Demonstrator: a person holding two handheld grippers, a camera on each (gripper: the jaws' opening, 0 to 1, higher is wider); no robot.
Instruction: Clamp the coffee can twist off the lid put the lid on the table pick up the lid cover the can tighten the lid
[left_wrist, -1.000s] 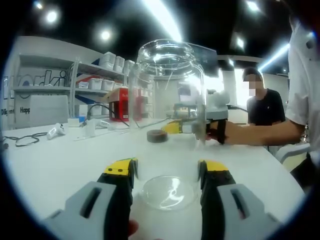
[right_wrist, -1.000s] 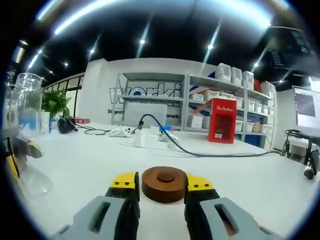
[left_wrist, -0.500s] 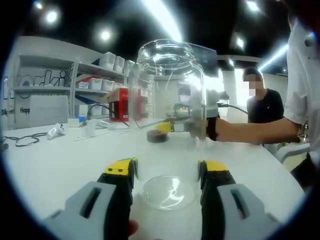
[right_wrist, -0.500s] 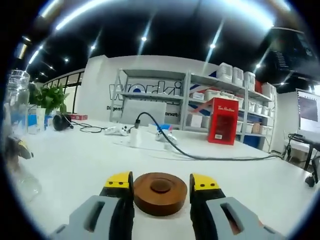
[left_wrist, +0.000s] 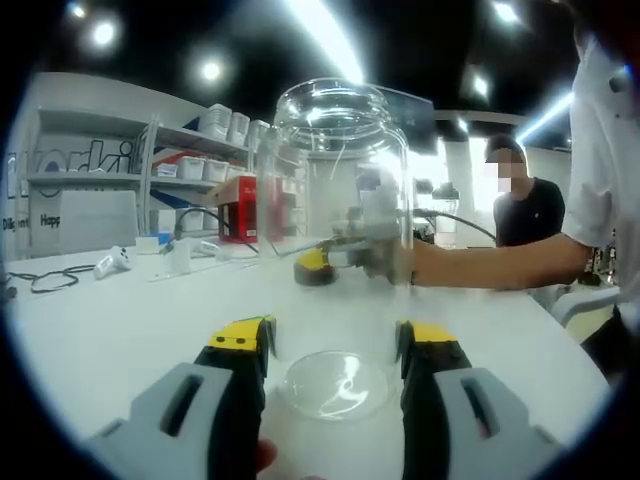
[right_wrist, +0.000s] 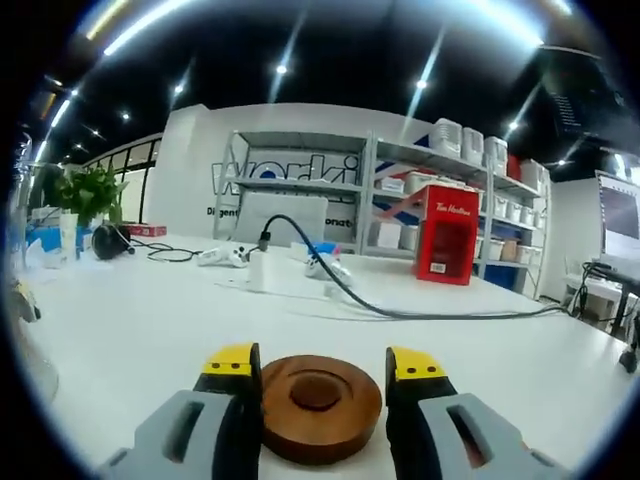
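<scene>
This looks like a lab or workshop inside an office space. A long white counter (right_wrist: 140, 320) carries cables (right_wrist: 380, 305) and small devices. Behind it stand metal shelving racks (right_wrist: 440, 220) stacked with white storage bins (right_wrist: 447, 138) and a red box (right_wrist: 444, 243). Large lettering crosses the back wall (right_wrist: 200, 150), strip lights run along a dark ceiling (right_wrist: 330, 50), and a potted plant (right_wrist: 88, 192) stands at one end.

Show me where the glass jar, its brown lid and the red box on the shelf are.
glass jar (left_wrist: 340, 190), left gripper view, its clear side wall.
brown lid (right_wrist: 318, 395), right gripper view, its top face.
red box (right_wrist: 444, 243), right gripper view, its front.
</scene>
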